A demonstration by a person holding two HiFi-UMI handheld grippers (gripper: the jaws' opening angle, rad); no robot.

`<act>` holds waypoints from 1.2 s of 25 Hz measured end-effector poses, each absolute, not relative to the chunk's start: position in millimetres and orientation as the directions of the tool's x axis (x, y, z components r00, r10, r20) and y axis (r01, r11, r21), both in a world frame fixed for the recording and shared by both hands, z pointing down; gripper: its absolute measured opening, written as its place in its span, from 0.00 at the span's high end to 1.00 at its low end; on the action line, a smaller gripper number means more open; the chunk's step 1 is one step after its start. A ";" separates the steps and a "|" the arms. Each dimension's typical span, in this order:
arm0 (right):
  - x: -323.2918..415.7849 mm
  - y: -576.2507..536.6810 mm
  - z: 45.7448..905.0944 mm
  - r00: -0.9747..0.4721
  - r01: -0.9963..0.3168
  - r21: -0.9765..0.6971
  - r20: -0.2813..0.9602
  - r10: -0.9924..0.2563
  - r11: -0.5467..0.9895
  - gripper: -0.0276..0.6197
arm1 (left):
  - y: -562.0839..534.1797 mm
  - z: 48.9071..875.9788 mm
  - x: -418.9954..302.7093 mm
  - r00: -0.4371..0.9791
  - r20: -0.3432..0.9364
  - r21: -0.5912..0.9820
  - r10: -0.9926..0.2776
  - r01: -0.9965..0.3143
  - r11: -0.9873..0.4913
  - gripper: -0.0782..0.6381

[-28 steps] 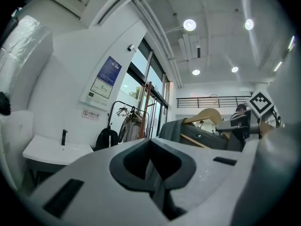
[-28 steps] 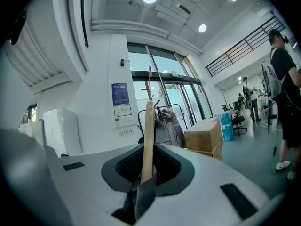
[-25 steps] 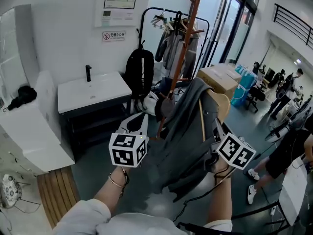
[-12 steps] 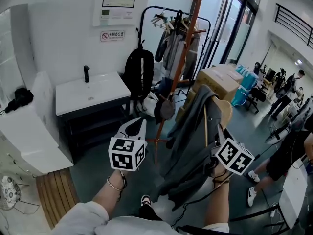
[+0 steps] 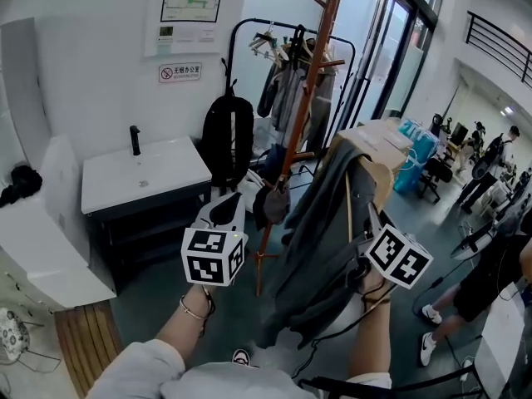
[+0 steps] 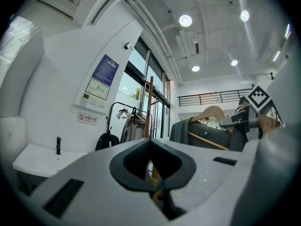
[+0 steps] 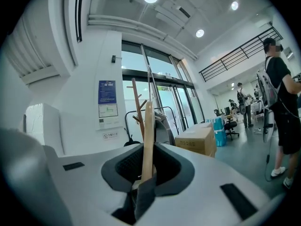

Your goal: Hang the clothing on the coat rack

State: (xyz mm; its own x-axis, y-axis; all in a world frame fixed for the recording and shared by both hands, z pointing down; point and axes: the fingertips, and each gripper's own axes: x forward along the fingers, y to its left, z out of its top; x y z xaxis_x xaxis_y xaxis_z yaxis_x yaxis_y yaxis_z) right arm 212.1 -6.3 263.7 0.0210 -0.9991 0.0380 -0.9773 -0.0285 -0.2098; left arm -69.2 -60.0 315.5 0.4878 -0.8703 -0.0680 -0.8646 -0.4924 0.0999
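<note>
Right gripper [image 7: 143, 185]: clamped on the hanger [image 7: 147, 135], its thin wooden bar upright between the pads
Left gripper [image 6: 155, 192]: jaws together, nothing in them; lower left of centre in the head view
Jacket [image 5: 320, 239]: grey, draped on the hanger, right of centre, hanging free, not yet on the rack
Rack [image 5: 306, 90]: brown pole with pegs [image 5: 330, 59], upper centre, just left of the jacket's top
Risk, slip: one narrow grip carries all the weight, so the bar could twist in the pads and shed the jacket
Risk, snag: loose cloth may catch a lower peg on approach
Risk, miss: the hanger's hook is hard to make out, so it could skid off a peg
Risk, wrong spot: the black rail [image 5: 266, 21] stands close behind the pole
</note>
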 end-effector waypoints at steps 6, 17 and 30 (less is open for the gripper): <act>235.4 -43.9 257.5 0.014 -0.977 -0.213 0.026 -1.000 -0.020 0.85 | -97.4 311.5 -48.1 0.479 -0.061 0.090 -0.876 -0.871 -0.483 0.88; 268.0 -105.0 260.9 0.006 -0.976 -0.217 0.053 -0.999 -0.017 0.85 | -155.0 311.2 -16.4 0.471 -0.068 0.086 -0.880 -0.876 -0.475 0.88; 287.2 -168.2 278.4 -0.003 -0.978 -0.208 0.085 -0.996 -0.015 0.85 | -215.2 336.2 -4.6 0.445 -0.022 0.096 -0.895 -0.890 -0.445 0.88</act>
